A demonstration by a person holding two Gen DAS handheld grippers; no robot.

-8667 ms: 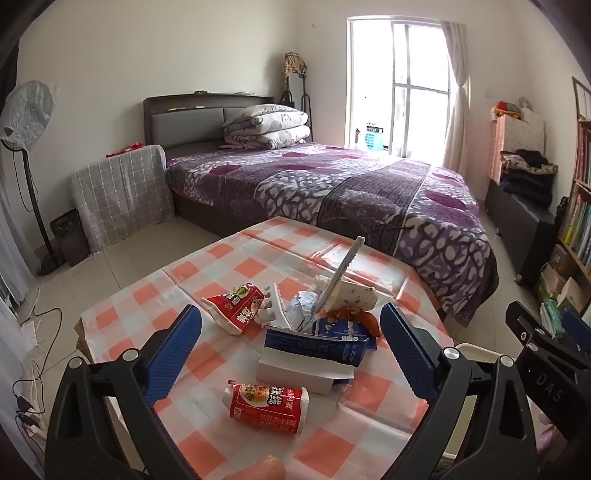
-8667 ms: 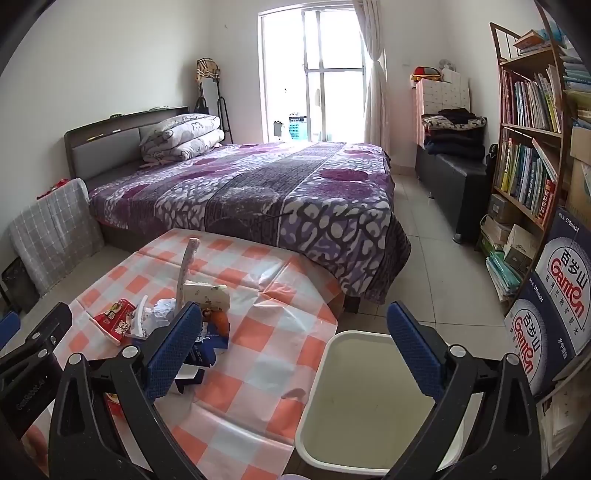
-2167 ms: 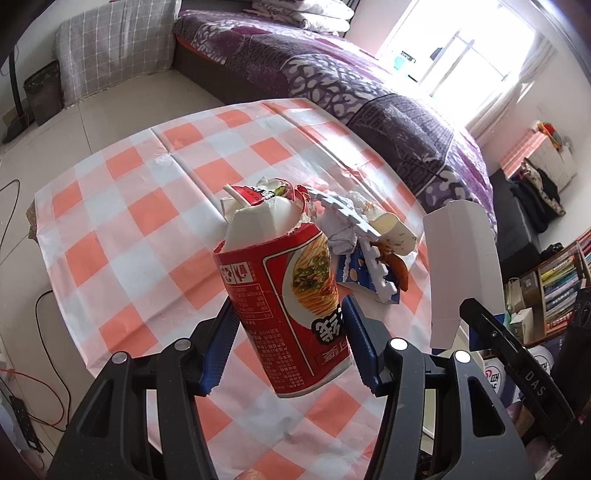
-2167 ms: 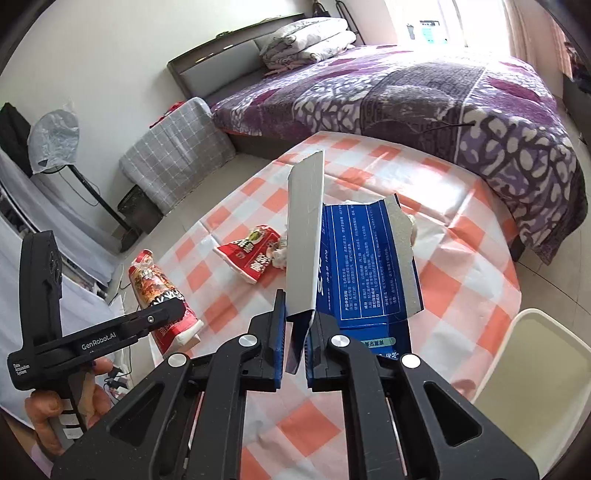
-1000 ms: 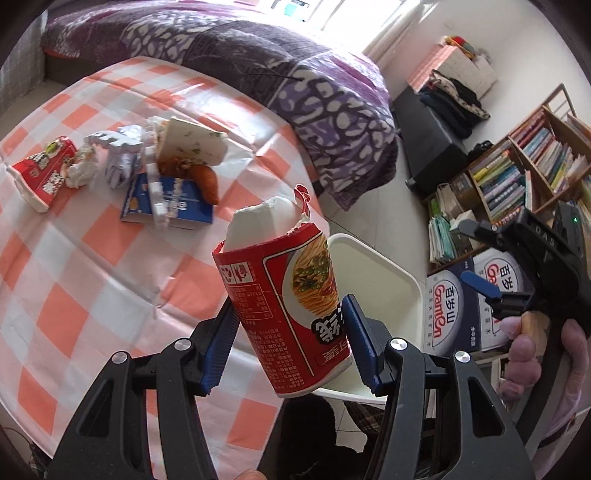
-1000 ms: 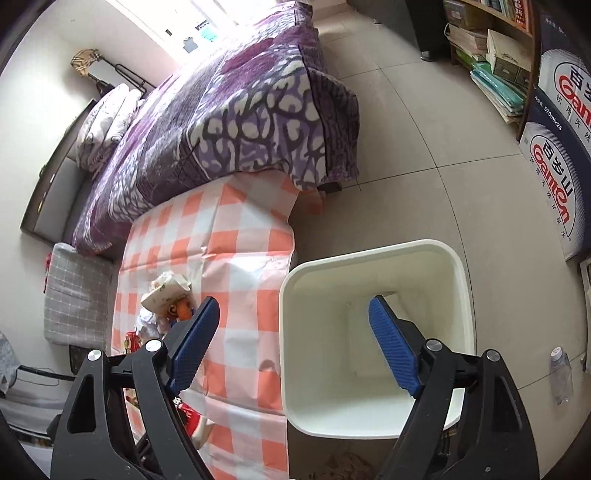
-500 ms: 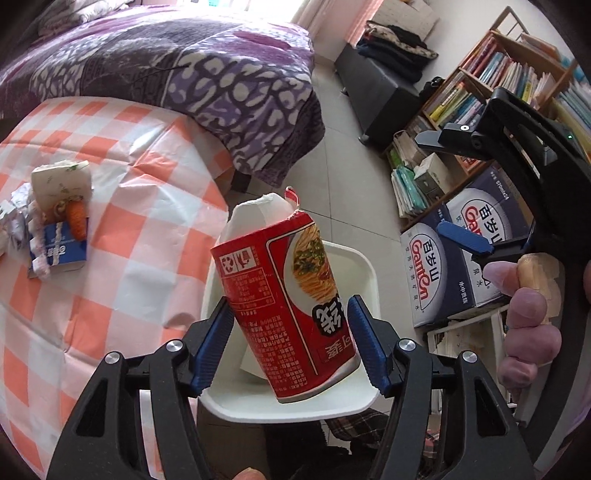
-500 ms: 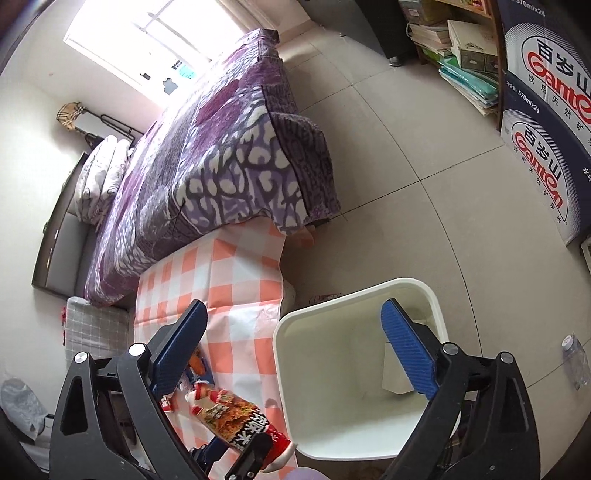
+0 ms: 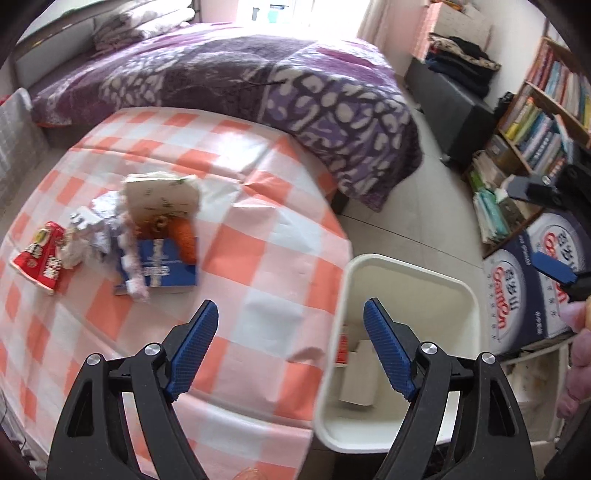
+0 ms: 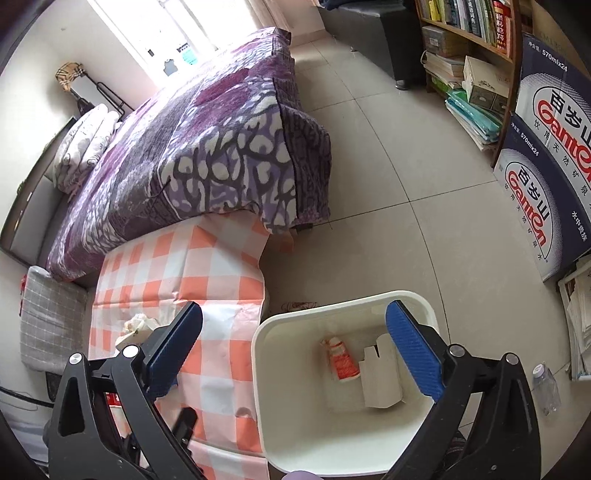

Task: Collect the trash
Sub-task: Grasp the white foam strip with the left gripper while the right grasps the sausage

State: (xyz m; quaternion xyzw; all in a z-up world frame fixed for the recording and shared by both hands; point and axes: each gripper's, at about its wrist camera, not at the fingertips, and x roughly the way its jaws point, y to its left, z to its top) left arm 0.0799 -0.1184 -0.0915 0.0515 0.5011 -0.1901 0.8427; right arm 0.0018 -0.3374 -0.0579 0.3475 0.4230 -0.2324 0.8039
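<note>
My left gripper [image 9: 290,347], jaws just spread and empty, has dropped the red noodle cup [image 10: 341,357] into the white bin [image 10: 258,354] beside the cardboard piece [image 10: 380,380]; my right gripper [image 10: 293,347] hangs open too, leaving the wrapper pile [image 9: 122,236] on the table [image 9: 258,258].

Trash pile [image 9: 147,229] on table blurred, contents unclear.

Home bedroom. Bed [image 10: 192,147] with purple patterned cover, stacked pillows [image 10: 86,142], bookshelf [image 10: 465,33] along wall. Checked-cloth table [image 9: 229,229] at bed's foot.
</note>
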